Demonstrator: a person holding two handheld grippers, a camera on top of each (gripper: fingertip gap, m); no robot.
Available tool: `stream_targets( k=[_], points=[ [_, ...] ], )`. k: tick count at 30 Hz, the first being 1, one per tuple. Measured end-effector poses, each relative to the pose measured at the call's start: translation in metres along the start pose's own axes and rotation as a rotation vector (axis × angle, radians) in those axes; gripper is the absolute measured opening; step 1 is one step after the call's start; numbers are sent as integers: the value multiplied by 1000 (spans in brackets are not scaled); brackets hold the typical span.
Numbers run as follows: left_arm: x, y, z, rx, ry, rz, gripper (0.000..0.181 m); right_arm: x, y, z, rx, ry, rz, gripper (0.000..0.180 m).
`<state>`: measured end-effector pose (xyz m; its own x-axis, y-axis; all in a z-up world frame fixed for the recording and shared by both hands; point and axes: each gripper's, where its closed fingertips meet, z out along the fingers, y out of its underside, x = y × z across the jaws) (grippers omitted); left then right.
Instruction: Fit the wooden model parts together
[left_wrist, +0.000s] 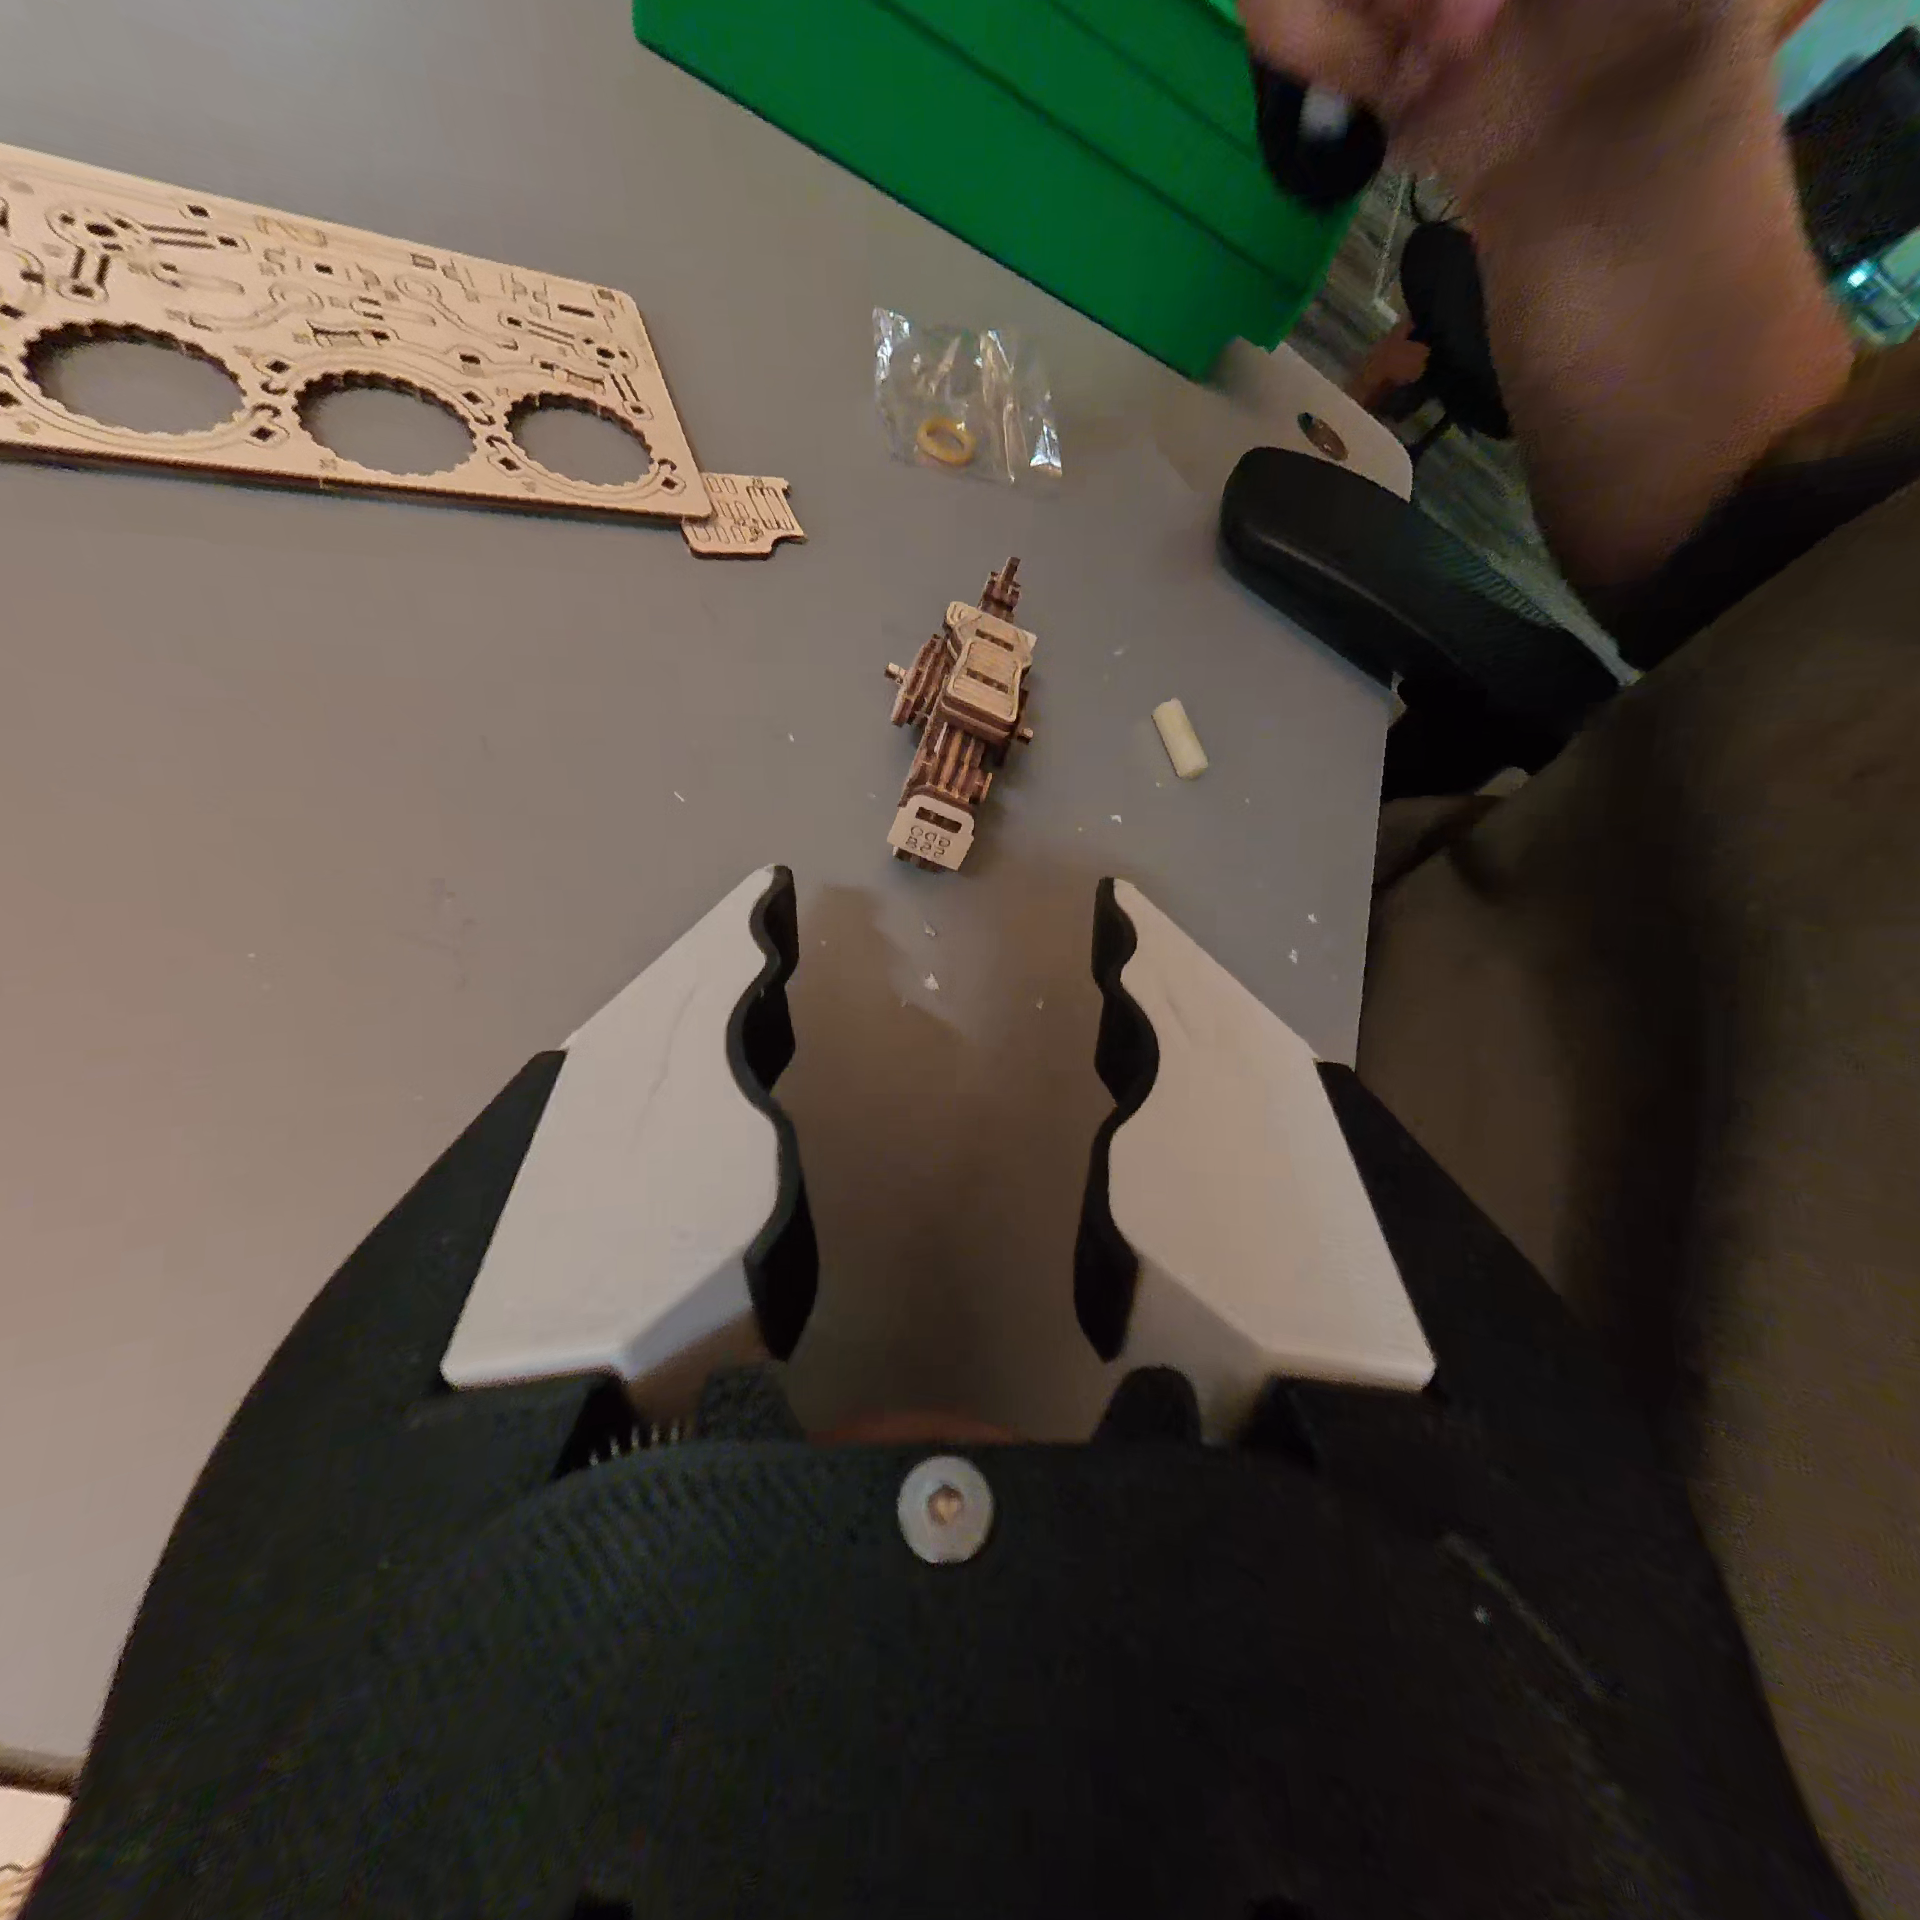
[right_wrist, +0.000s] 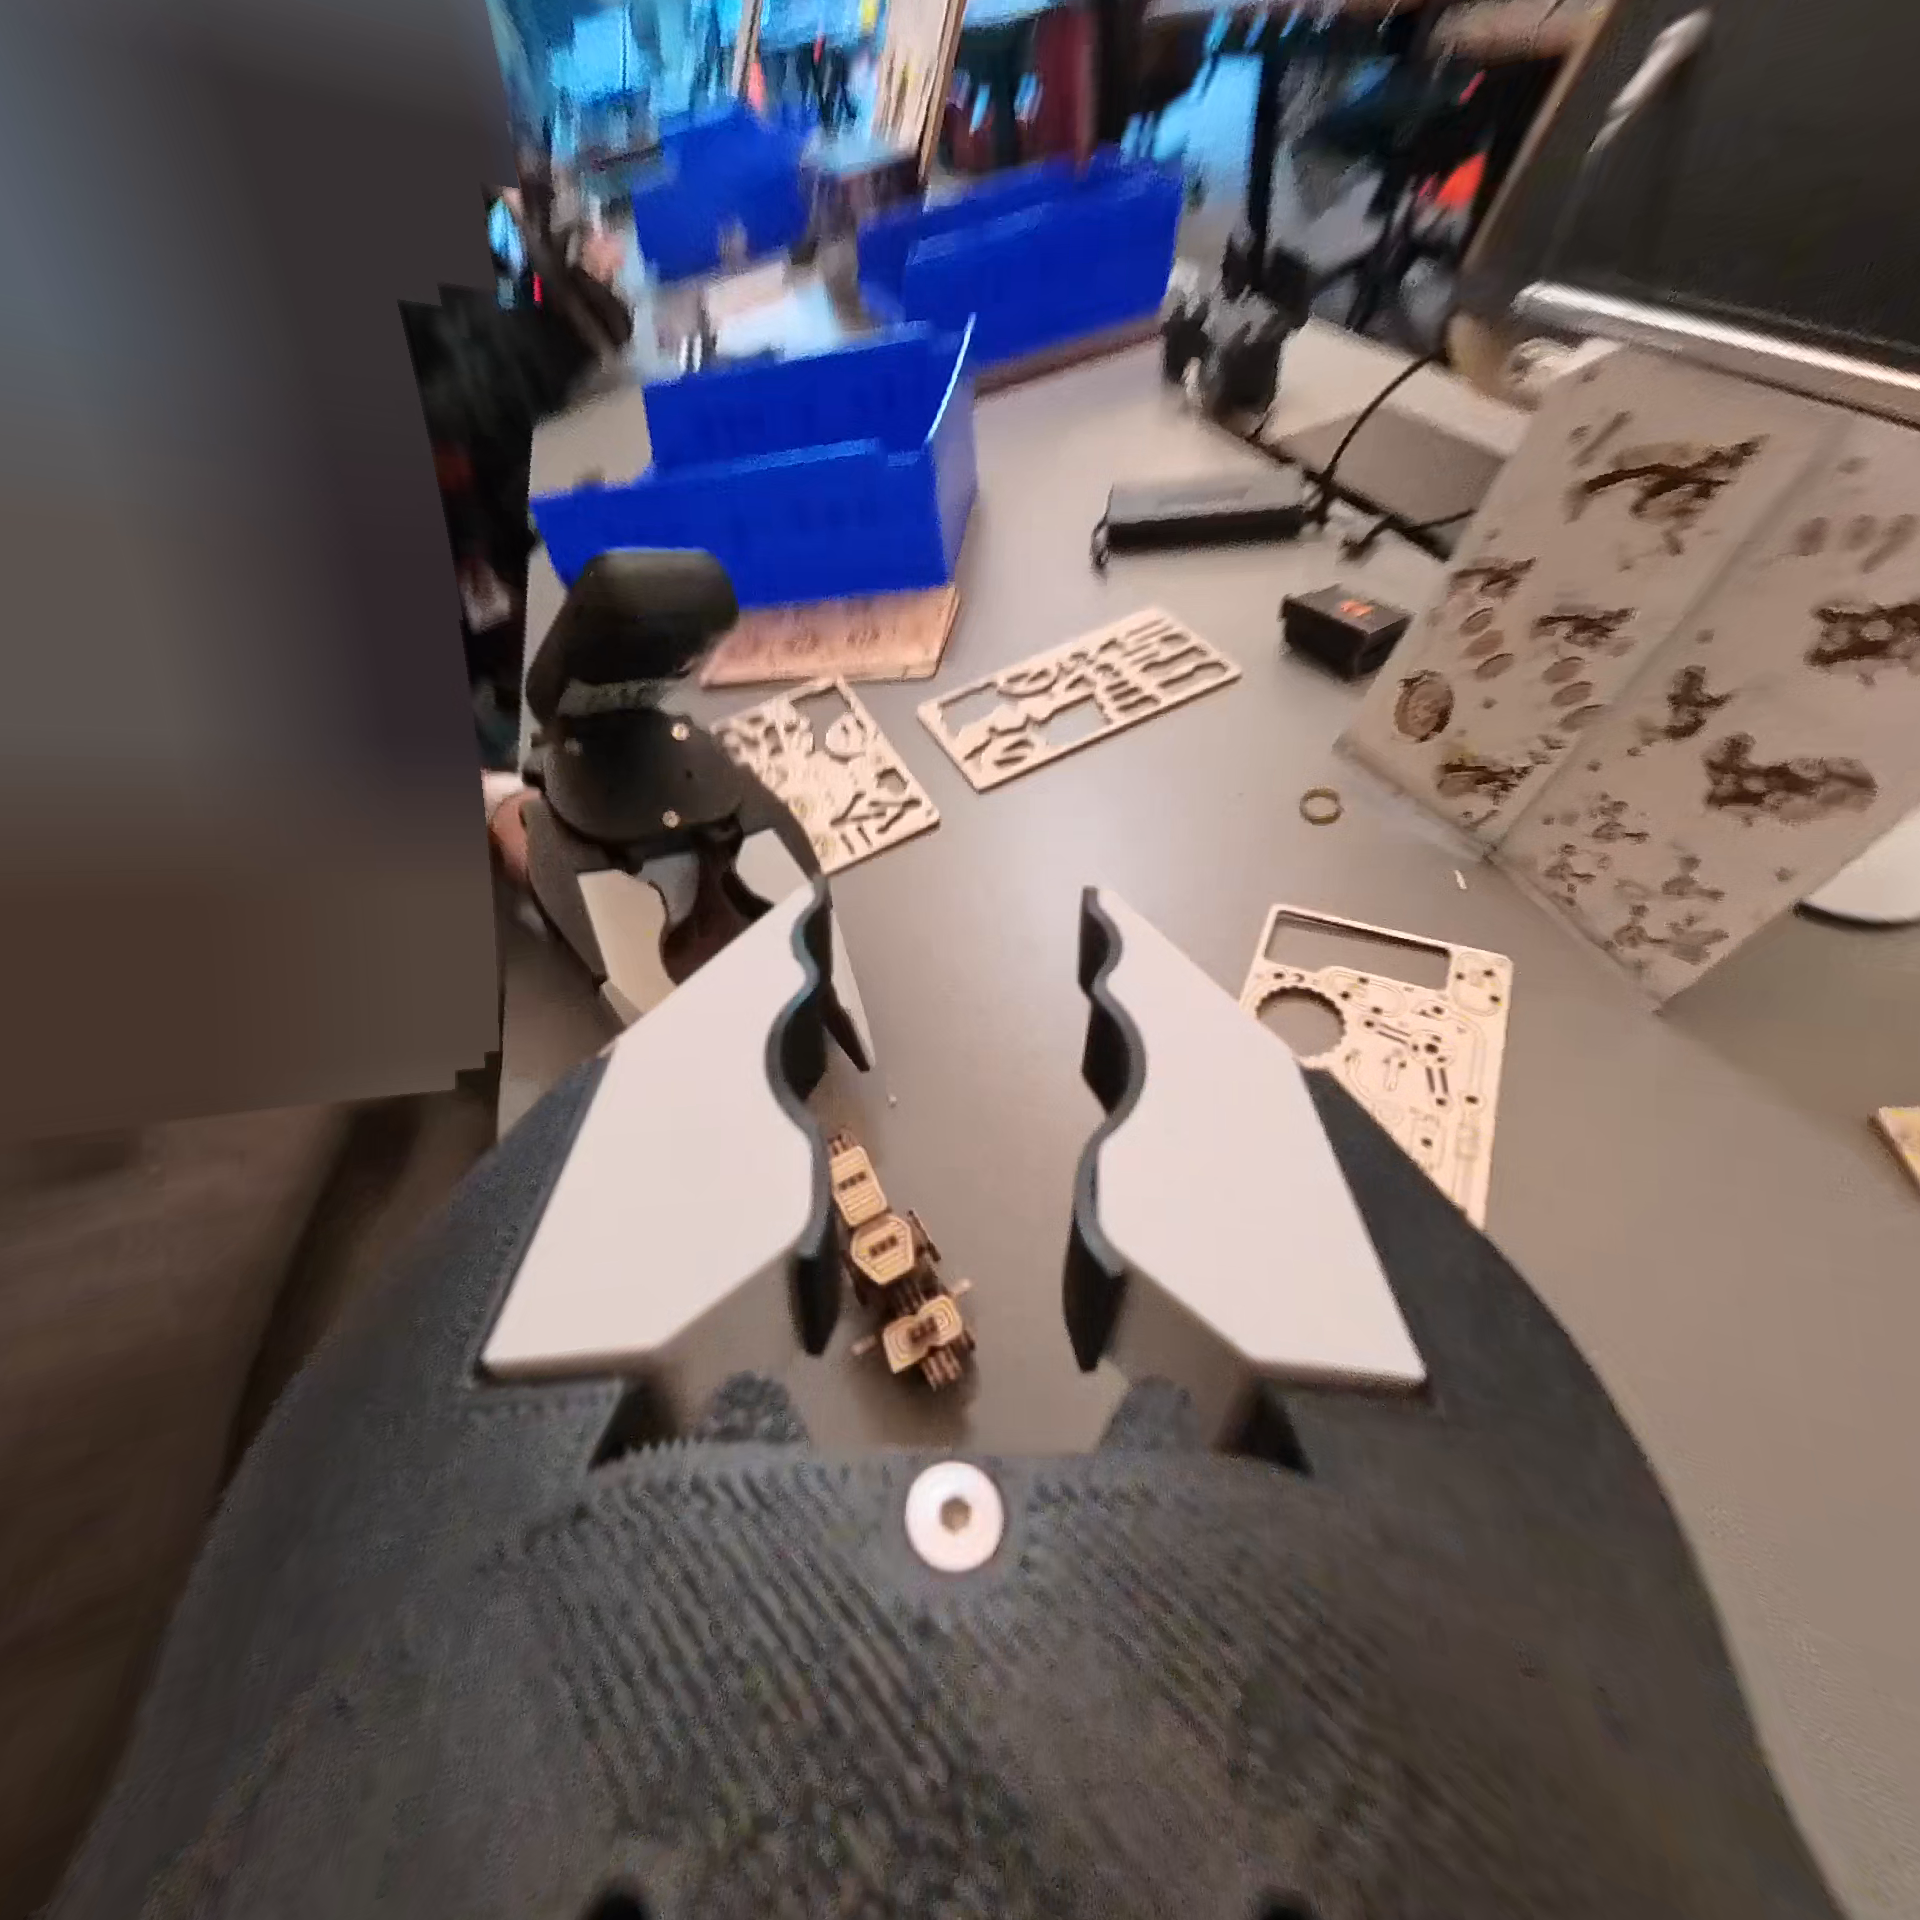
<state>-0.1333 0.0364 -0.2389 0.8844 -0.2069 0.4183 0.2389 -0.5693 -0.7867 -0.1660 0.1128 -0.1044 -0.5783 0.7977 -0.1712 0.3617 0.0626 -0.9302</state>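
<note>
So the wooden model (left_wrist: 964, 717) is a small, half-built, layered brown piece lying on the grey worktop (left_wrist: 416, 790). It's just ahead of the left gripper (left_wrist: 945, 883), whose jaws are spread and empty. The right gripper (right_wrist: 951, 904) hangs above it, also released.

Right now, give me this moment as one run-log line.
left gripper: open, empty | right gripper: open, empty | wooden model: lying on grey table, unheld | parts sheet: far left

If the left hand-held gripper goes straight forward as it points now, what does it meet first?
Probably the small wooden model lying on the grey table, just beyond the open left hand-held gripper; depth is unclear.
</note>
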Motion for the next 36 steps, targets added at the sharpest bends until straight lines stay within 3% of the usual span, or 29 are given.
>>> stream_targets(
  k=[1,6,9,12,15,20,27,30,36],
  points=[
    [0,-1,0,11,-2,3,57,2,4,-6,64,24,28,45],
    [23,-27,-14,150,172,-14,73,34,56,-31,206,313,79,45],
    [16,-52,-28,288,168,-16,72,27,72,-32,203,310,73,46],
    [2,-64,-38,382,123,10,46,20,72,-28,196,269,16,37],
    [-7,-72,-46,461,93,-32,44,29,78,-31,161,360,-65,35],
    [-17,-76,-54,515,0,-25,35,48,83,-42,160,538,-151,30],
    [-22,-65,-46,474,-138,135,41,56,88,-35,192,498,-25,43],
    [-18,-66,-44,485,-122,141,41,63,89,-38,197,523,-3,30],
    [-29,-68,-49,498,-125,75,42,67,85,-44,231,548,-17,25]
  ],
)
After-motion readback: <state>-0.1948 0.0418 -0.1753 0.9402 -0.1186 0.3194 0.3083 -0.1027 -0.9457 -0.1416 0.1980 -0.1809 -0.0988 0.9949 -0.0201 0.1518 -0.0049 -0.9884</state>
